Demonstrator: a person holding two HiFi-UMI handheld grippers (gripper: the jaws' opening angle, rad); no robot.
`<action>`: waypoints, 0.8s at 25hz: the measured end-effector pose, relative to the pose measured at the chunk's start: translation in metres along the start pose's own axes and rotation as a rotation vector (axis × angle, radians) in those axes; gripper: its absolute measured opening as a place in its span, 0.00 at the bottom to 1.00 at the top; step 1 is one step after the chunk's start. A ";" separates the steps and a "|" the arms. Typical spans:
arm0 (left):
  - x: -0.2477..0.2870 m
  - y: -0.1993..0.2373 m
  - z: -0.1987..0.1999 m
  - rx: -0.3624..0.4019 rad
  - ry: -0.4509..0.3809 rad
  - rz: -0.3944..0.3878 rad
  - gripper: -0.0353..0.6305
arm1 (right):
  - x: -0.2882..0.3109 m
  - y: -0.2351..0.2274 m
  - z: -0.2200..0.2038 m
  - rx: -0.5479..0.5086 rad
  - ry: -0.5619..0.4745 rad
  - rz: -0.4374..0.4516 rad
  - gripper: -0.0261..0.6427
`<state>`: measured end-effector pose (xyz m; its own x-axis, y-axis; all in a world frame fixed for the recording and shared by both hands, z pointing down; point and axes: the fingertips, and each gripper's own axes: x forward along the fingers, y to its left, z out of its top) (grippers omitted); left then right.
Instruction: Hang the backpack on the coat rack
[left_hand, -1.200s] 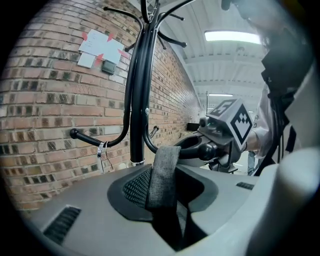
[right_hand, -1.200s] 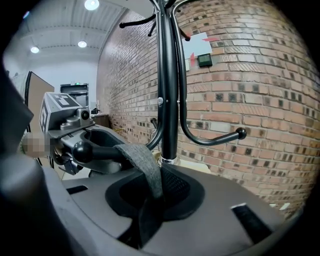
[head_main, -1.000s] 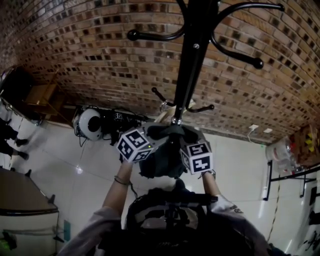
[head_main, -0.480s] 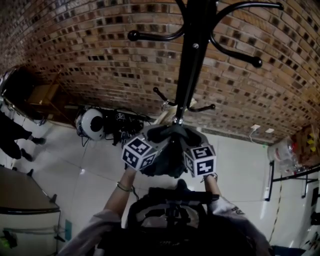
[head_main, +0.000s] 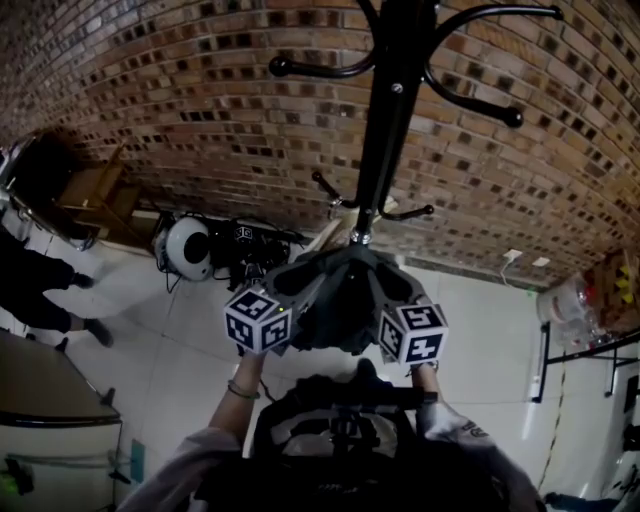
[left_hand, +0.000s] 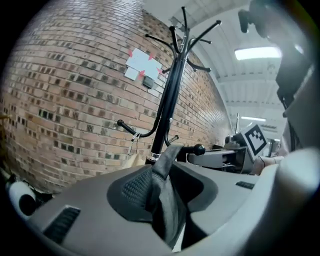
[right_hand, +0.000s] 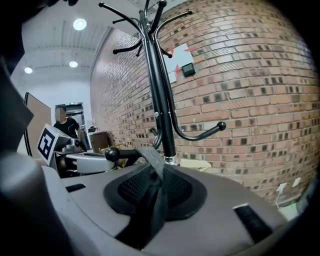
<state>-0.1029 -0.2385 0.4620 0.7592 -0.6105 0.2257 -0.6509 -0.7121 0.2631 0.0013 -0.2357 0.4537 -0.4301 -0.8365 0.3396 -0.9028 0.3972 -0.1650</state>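
The grey hard-shell backpack (head_main: 340, 300) hangs against the black coat rack's pole (head_main: 385, 130). Its dark top strap (left_hand: 167, 170) (right_hand: 152, 160) is looped over a low hook with a ball end (left_hand: 199, 149) (right_hand: 111, 153). My left gripper (head_main: 272, 308) is at the pack's left shoulder and my right gripper (head_main: 400, 318) at its right shoulder. Both sets of jaws are closing. The pack's shell (left_hand: 100, 210) (right_hand: 215, 210) fills the bottom of both gripper views and hides the fingertips, so I cannot see whether the pads press on it.
A brick wall (head_main: 200, 110) stands right behind the rack. On the floor at its foot lie a white round device (head_main: 185, 248) with cables and a wooden frame (head_main: 90, 195). A person's legs (head_main: 40, 290) are at the left, a dark table (head_main: 40, 390) lower left, a cart (head_main: 585, 310) right.
In the head view both marker cubes have slid down and outward, away from the pole. The pack's grey top now spreads wider between them. The person at the left has stepped further in.
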 end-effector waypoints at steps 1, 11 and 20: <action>-0.003 0.001 -0.002 -0.021 -0.006 0.003 0.22 | -0.001 0.002 -0.001 -0.001 -0.004 -0.006 0.17; -0.005 -0.022 -0.016 -0.016 0.027 0.001 0.06 | -0.017 0.009 -0.012 0.070 -0.050 -0.021 0.05; 0.006 -0.044 -0.010 0.010 0.030 -0.047 0.07 | -0.029 0.014 -0.015 0.098 -0.071 -0.016 0.05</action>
<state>-0.0698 -0.2069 0.4611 0.7884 -0.5658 0.2414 -0.6144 -0.7432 0.2649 0.0011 -0.2002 0.4550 -0.4114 -0.8683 0.2772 -0.9033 0.3476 -0.2515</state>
